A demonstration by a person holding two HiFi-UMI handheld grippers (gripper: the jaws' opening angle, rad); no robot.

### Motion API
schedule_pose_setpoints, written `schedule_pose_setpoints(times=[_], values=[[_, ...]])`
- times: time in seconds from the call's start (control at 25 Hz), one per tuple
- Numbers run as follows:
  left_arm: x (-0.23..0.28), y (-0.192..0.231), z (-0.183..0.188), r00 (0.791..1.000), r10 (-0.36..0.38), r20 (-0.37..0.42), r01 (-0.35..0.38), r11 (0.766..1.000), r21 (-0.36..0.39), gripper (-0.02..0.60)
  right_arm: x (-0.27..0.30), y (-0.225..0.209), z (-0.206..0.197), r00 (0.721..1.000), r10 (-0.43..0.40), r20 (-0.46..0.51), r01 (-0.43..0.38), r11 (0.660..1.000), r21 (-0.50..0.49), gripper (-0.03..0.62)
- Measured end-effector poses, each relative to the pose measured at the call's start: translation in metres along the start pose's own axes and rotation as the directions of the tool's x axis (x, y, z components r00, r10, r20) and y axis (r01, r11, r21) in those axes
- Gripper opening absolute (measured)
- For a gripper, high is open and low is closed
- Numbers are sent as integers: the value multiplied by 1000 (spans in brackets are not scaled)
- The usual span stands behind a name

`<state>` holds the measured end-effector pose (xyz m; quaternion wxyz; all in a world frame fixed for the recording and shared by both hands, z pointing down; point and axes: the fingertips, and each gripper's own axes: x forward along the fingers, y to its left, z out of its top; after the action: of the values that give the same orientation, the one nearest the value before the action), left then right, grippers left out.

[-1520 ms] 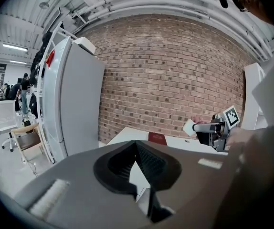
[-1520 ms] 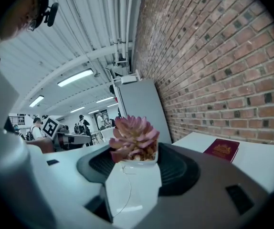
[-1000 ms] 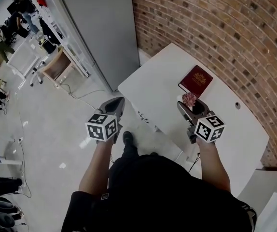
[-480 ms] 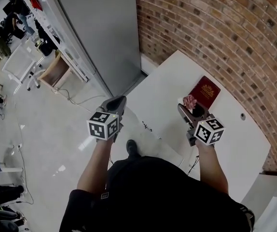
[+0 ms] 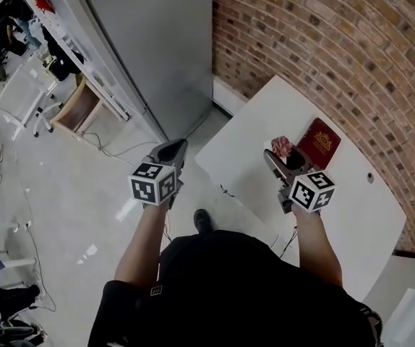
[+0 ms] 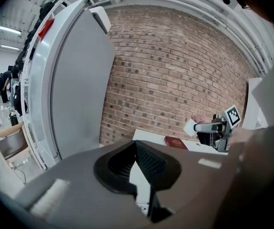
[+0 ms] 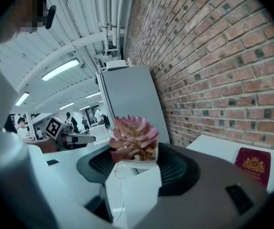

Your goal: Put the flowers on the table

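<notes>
A pink succulent flower [image 7: 133, 137] in a small white pot [image 7: 138, 190] sits between the pads of my right gripper [image 7: 134, 171], which is shut on the pot. In the head view the flower [image 5: 282, 147] hangs over the near left part of the white table [image 5: 265, 114], just left of a dark red book [image 5: 319, 143]. My left gripper [image 5: 170, 152] is held over the floor, left of the table, with its jaws together and nothing in them. From the left gripper view [image 6: 138, 162] the right gripper [image 6: 212, 128] with the pot shows at the right.
A brick wall [image 5: 338, 42] runs behind the table. A tall grey cabinet [image 5: 150, 35] stands to the table's left. A cable [image 5: 113, 150] lies on the pale floor. Desks, chairs and people stand far off at the upper left. The red book [image 7: 254, 166] lies flat on the table.
The table and book have slid right and a little down in the head view. The right gripper still holds the flower pot, now nearer the book's left edge. The left gripper has hardly moved.
</notes>
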<state>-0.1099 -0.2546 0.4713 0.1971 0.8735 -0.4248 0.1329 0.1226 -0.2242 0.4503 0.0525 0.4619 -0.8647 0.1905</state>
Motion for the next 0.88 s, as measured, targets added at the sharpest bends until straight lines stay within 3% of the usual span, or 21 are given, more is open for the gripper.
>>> schedule_pose_setpoints(times=[0.28, 0.52, 0.68, 0.88], values=[[4, 22, 10, 1000, -21, -20, 23, 996, 86, 11, 35, 20, 0, 1000, 3, 2, -3, 1000, 6, 268], [26, 23, -2, 998, -24, -57, 26, 999, 37, 11, 48, 10, -18, 998, 29, -54, -28, 999, 16, 268], [39, 17, -7, 998, -29, -59, 26, 999, -47, 11, 53, -7, -24, 995, 49, -92, -47, 999, 17, 268], [57, 11, -21, 994, -30, -101, 24, 998, -60, 11, 63, -27, -34, 991, 54, -126, -51, 998, 22, 268]])
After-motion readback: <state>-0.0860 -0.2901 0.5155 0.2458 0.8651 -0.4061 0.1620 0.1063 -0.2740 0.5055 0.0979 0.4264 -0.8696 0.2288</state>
